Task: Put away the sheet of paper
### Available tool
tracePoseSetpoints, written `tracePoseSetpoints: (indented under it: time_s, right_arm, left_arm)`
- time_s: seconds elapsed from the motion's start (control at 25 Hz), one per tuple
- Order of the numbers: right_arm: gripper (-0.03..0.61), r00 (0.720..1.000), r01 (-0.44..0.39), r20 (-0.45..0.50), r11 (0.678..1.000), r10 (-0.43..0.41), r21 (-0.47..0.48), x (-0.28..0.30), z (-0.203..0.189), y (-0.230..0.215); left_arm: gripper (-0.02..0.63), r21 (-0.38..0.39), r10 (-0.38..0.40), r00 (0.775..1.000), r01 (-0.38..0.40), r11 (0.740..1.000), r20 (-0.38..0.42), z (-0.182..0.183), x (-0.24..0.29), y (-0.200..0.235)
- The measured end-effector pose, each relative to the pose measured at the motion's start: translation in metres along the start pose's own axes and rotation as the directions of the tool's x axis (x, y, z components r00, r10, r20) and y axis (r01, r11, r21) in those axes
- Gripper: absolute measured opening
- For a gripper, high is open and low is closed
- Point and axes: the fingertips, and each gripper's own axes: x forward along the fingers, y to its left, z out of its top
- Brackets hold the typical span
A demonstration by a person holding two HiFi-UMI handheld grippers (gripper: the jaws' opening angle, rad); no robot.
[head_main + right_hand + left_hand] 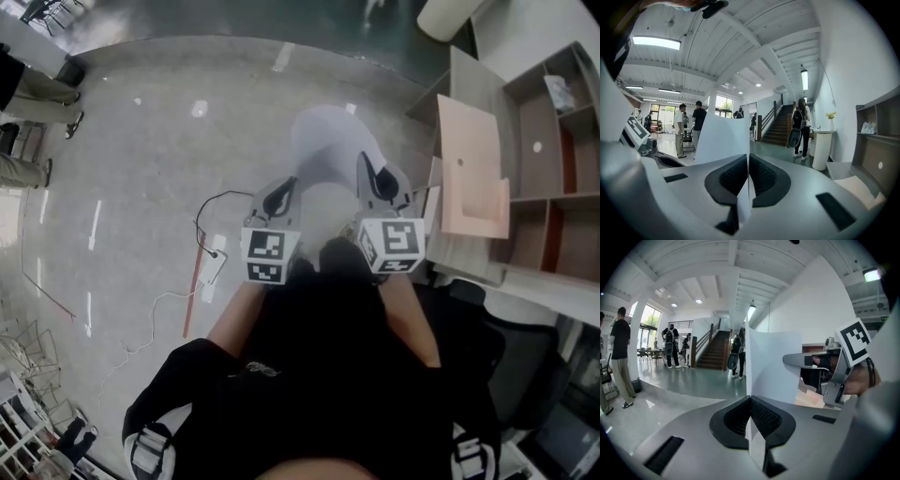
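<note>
White paper fills the middle of the head view. The sheet of paper (pixel 328 155) is held out ahead of us above the grey floor (pixel 159 169), gripped along its near edge by both tools. Our left gripper (pixel 750 404) has its jaws pressed together on the sheet's left part. Our right gripper (pixel 747 161) is clamped the same way on its right part, and in each gripper view the paper runs straight down into the closed jaws. From that held edge the sheet reaches away from us, toward the top of the frame, bowed a little between the two grips.

The relation that matters is sideways. The wooden shelf (pixel 553 178) with its open compartments lies at the right of the frame, and a pale pink board (pixel 473 173) rests on the surface in front of it. Our right gripper is the nearer one, and the sheet's right edge faces that way. We judge the paper belongs somewhere there, so the pair would have to swing right together. Which compartment we cannot tell.
</note>
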Motion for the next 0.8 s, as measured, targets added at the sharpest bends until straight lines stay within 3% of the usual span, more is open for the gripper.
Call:
tracePoseSetpoints:
  time_s: [0.48,0.8]
  right_arm:
    - [0.017,1.0,-0.004,-0.005,0.999,0.005,0.049,0.057,-0.007,-0.062]
    - [0.017,0.998,0.051,-0.04,0.993,-0.047,0.106,0.093,-0.016,-0.148]
  left_arm:
    - [0.044,0.024,0.012,0.998,-0.01,1.0,-0.06,0.015,0.076,0.007]
    - [0.044,0.059,-0.028,0.993,0.036,0.998,-0.116,0.046,0.159,-0.009]
